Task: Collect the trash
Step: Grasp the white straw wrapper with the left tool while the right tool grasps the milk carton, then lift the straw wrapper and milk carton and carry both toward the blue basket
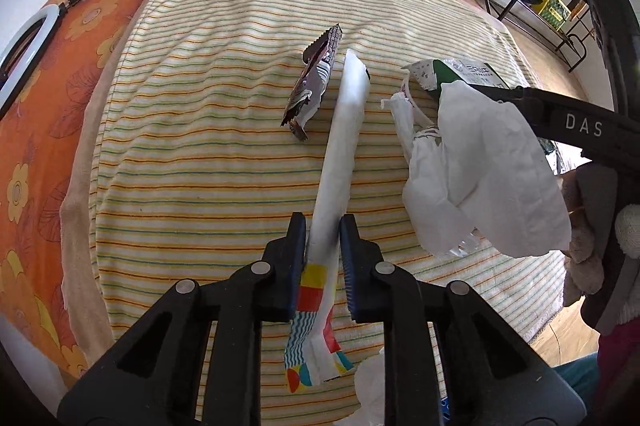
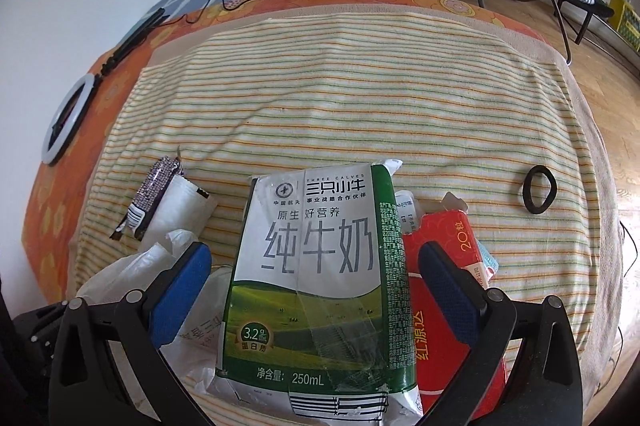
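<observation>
A striped blanket (image 1: pixel 208 162) covers the bed across both views. At lower centre of the right wrist view, a flattened milk carton (image 2: pixel 320 282) lies between the wide-open fingers of the right gripper (image 2: pixel 316 290), neither pad touching it; a red box (image 2: pixel 444 290) sits just right of it. In the left wrist view, the left gripper (image 1: pixel 322 238) has its pads pinched on a long white wrapper (image 1: pixel 340 154), with a white plastic bag (image 1: pixel 480 178) at right and a foil wrapper (image 1: pixel 314 82) above centre.
</observation>
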